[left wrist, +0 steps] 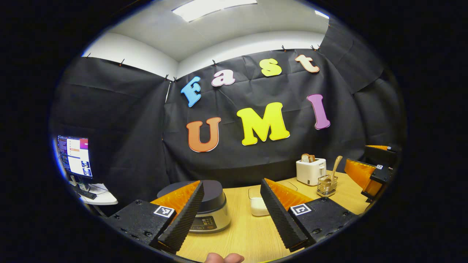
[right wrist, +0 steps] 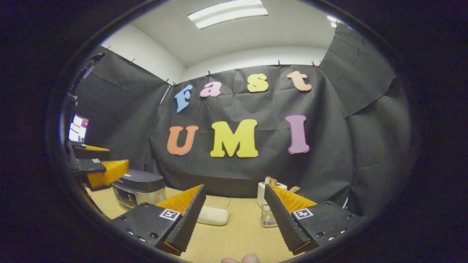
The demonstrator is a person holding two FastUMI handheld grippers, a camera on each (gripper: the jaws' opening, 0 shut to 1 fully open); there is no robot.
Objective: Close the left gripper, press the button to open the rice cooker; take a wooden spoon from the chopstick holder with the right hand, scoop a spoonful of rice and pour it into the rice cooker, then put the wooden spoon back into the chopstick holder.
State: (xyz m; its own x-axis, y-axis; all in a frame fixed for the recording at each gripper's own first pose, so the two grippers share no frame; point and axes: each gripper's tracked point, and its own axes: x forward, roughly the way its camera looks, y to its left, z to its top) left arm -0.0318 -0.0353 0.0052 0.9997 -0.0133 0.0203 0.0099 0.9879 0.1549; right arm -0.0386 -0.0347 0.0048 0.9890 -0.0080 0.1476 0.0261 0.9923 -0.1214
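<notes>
**Both grippers raised and spread above the table, nothing held**

While both grippers hover level over the wooden table (left wrist: 237,226), each points toward the black cloth wall (left wrist: 120,120) behind it. A fingertip of the holding hand (left wrist: 223,258) shows at the bottom edge of the left gripper view, and another hand (right wrist: 243,259) at the bottom edge of the right gripper view.

Reference landmark: the rice cooker (left wrist: 210,208). Its dark lid is down. It stands on the table at the left end, directly ahead of the left gripper (left wrist: 232,215). Beyond the table edge, left of the rice cooker, a lit monitor (left wrist: 75,155) stands on a small white desk (left wrist: 102,197).

Right of the rice cooker sits a clear container of rice (left wrist: 258,204). Farther right stands a white toaster (left wrist: 310,171) with bread in its slots. Just in front of the toaster is the chopstick holder (left wrist: 326,185), with the wooden spoon (left wrist: 335,164) standing in it, handle tilted.

Left gripper: fingers spread wide, gripping nothing, touching nothing.

Right gripper (right wrist: 234,219): fingers spread wide, gripping nothing. It is positioned well right of the rice cooker, near the chopstick holder.
</notes>
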